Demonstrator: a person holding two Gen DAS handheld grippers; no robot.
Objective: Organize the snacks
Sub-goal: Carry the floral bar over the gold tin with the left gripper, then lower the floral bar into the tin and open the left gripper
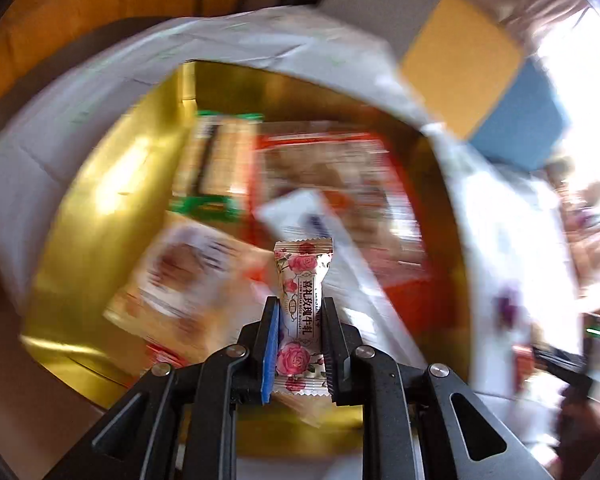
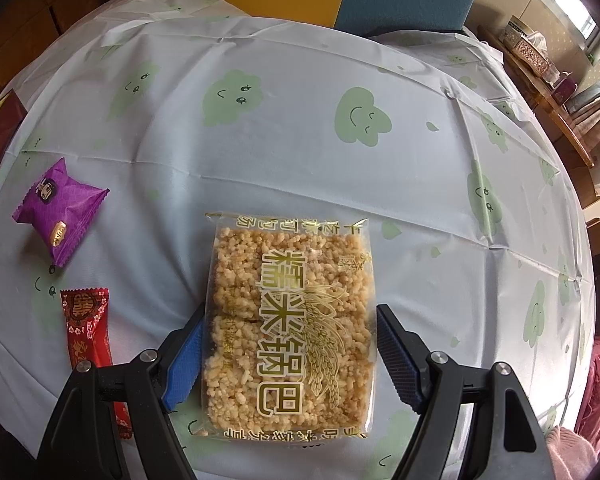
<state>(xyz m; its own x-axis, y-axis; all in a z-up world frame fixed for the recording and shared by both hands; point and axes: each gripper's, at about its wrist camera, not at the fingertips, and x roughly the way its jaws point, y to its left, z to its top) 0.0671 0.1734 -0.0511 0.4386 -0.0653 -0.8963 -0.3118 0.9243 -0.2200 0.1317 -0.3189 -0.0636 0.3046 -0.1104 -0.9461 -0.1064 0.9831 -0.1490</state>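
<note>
Left claw (image 1: 300,312) pinches a rose-print candy (image 1: 303,280) above the gold box (image 1: 100,240), likely for dropping in. Right claw (image 2: 288,344) open, straddling the rice-cracker pack (image 2: 290,320) on the desk (image 2: 300,140), pads not yet pressing.

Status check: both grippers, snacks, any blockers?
Left gripper shut on rose nougat candy over gold box. Right gripper open astride rice cracker pack. No blockers.

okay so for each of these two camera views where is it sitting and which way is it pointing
Left wrist: rides the left gripper, facing steeply down into a gold box of snacks; its fingers clamp a rose-print candy.
Right wrist: rides the right gripper, facing down at a rice cracker pack between its fingers.
Shared: the white tablecloth.
</note>
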